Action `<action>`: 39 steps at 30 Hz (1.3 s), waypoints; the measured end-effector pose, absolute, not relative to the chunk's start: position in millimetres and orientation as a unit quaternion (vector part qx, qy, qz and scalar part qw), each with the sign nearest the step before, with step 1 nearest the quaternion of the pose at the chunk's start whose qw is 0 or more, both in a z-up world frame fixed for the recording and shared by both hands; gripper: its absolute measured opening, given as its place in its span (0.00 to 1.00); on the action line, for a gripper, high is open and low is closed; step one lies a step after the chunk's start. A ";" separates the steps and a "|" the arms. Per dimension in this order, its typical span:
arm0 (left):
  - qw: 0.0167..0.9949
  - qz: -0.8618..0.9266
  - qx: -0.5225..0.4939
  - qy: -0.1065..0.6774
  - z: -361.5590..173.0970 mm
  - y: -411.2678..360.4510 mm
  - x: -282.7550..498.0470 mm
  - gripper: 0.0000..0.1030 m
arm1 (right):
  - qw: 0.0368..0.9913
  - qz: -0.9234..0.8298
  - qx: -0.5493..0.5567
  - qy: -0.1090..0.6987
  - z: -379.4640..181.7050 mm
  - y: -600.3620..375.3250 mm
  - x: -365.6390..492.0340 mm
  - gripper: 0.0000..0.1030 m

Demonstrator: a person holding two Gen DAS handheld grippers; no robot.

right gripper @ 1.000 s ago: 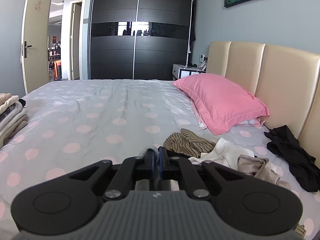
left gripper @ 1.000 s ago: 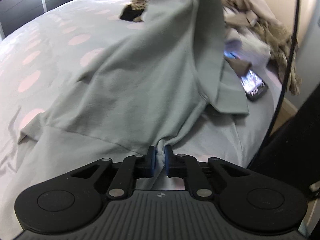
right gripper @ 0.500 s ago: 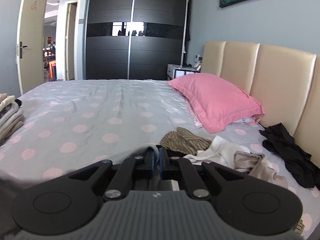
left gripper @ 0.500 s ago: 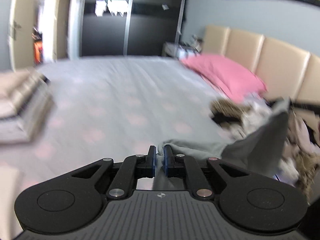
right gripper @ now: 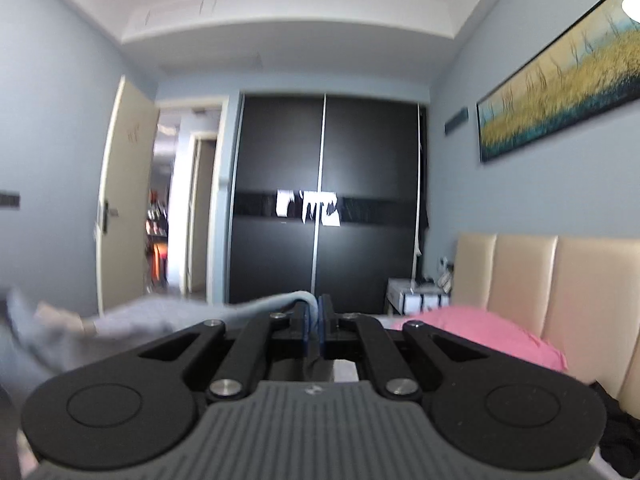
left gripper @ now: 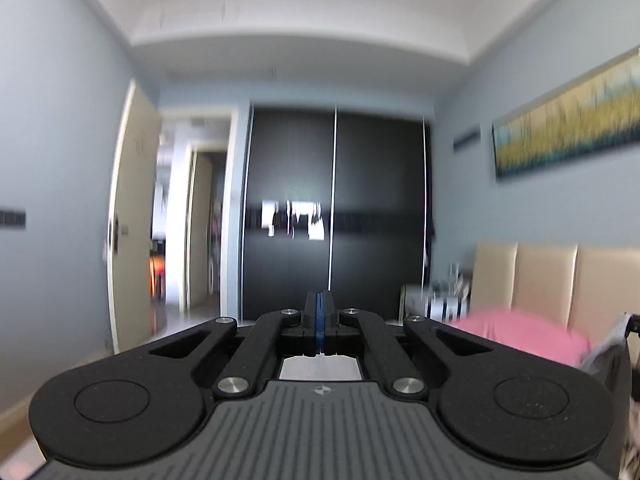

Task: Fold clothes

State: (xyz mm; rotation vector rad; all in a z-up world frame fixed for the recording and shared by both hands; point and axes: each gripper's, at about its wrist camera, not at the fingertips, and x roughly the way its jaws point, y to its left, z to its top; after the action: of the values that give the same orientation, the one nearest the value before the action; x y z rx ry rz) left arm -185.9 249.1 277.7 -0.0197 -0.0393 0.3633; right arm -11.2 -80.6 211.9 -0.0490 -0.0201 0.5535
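My right gripper (right gripper: 315, 307) is shut on the grey shirt (right gripper: 160, 316). The cloth comes out of the jaws and stretches away to the left, blurred by motion. My left gripper (left gripper: 320, 307) is shut, jaws pressed together; no cloth shows between them in its own view. A bit of grey cloth (left gripper: 610, 344) hangs at the far right edge of the left wrist view. Both grippers are raised and look level across the room, so the bed surface is hidden.
A black sliding wardrobe (right gripper: 324, 208) stands straight ahead, an open door (right gripper: 124, 200) at the left. A pink pillow (right gripper: 488, 332) lies against the beige padded headboard (right gripper: 560, 280) at the right. Dark clothes (right gripper: 620, 436) lie at the right edge.
Both grippers have swung upward from the bed and now face the wardrobe and ceiling. The grey shirt has been lifted off the bed and stretches out to the left of my right gripper.
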 end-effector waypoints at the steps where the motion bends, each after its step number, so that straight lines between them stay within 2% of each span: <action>1: 0.984 0.176 -0.005 -0.021 286.9 247.1 -190.8 0.00 | 0.959 0.284 -0.023 -0.009 222.1 -79.6 -15.5 0.05; 3: 0.986 0.164 0.004 0.004 295.2 242.4 -190.2 0.00 | 0.955 0.294 -0.044 0.000 233.6 -70.8 -22.6 0.05; 6: 0.988 0.140 0.015 0.056 276.1 233.4 -177.7 0.00 | 0.950 0.297 -0.093 0.025 227.0 -53.3 -24.8 0.05; 14: 0.976 0.090 -0.007 0.199 152.5 224.2 -142.3 0.00 | 0.940 0.280 -0.172 0.091 154.9 -35.8 2.6 0.05; 25: 0.946 -0.026 -0.037 0.321 7.4 159.6 -104.5 0.00 | 0.954 0.231 -0.150 0.118 102.1 -58.4 49.8 0.05; 30: 0.924 -0.079 -0.001 0.375 -44.8 94.0 -89.4 0.16 | 0.959 0.221 -0.124 0.129 87.3 -70.6 63.9 0.05; 39: 0.890 -0.098 0.072 0.440 -107.5 23.0 -63.6 0.17 | 0.956 0.225 -0.099 0.160 79.8 -86.4 80.7 0.05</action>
State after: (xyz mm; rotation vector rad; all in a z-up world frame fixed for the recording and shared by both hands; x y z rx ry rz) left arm -63.6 23.0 -107.5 0.1502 0.9133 -0.2027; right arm 80.7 -86.4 79.8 -0.2002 0.3241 0.4558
